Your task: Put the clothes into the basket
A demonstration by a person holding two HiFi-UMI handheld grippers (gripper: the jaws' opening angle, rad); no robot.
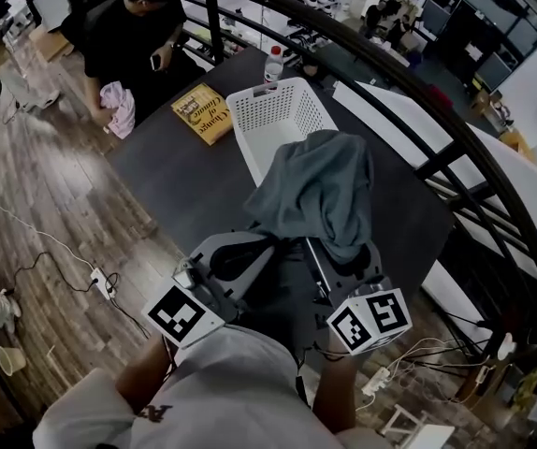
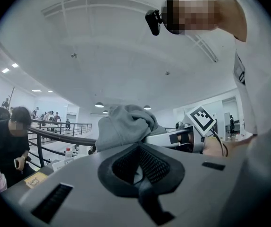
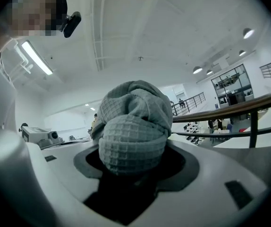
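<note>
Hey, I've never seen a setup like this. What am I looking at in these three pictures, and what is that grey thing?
A person holds two hand-held clamps. One camera sits on the head, looking down; one rides on each clamp. The right gripper is shut on a grey garment; the left gripper seems to pinch its edge. On the dark table are a white basket, a yellow book and a bottle.
</note>
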